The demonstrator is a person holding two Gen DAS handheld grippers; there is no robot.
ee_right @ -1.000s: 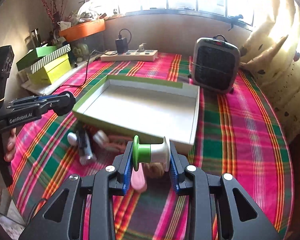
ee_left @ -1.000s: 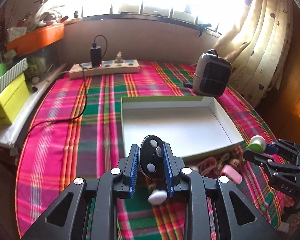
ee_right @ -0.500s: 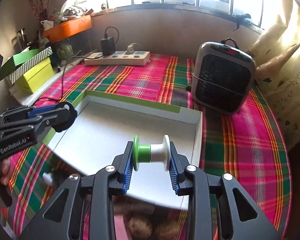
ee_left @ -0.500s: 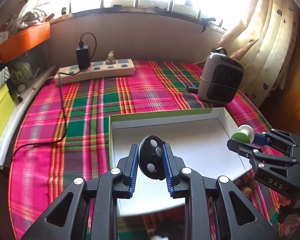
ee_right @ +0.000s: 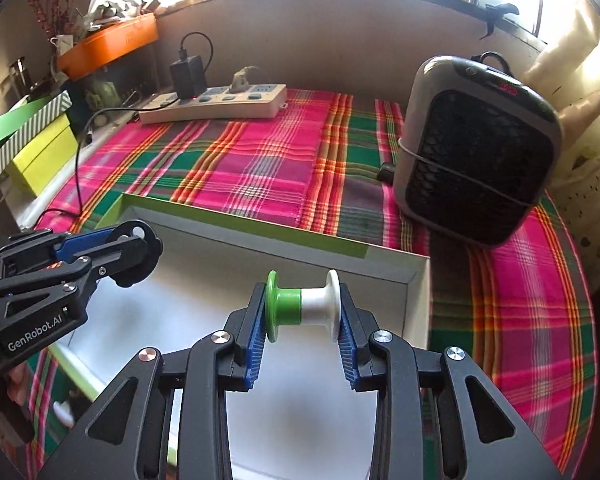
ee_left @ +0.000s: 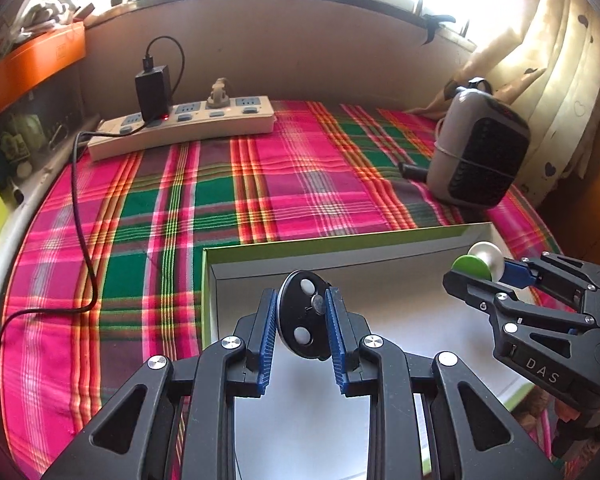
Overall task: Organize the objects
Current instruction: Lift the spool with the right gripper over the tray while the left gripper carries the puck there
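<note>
Over the box (ee_left: pixel 400 240), both loads have come forward from the near clutter; left hand-held gripper (ee_left: pixel 302 316) clamps a black disc (ee_left: pixel 303 316), right hand-held gripper (ee_right: pixel 303 308) pinches a spool (ee_right: pixel 304 306); release looks next.

The left gripper (ee_left: pixel 302 316) clamps a black disc (ee_left: pixel 303 320) above the white-lined box (ee_left: pixel 260 249) on plaid cloth (ee_left: pixel 300 184).

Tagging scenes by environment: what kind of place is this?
Likely a home room, table by a window: plaid tablecloth, power strip with a plugged charger, small space heater, heart-print curtain.
</note>
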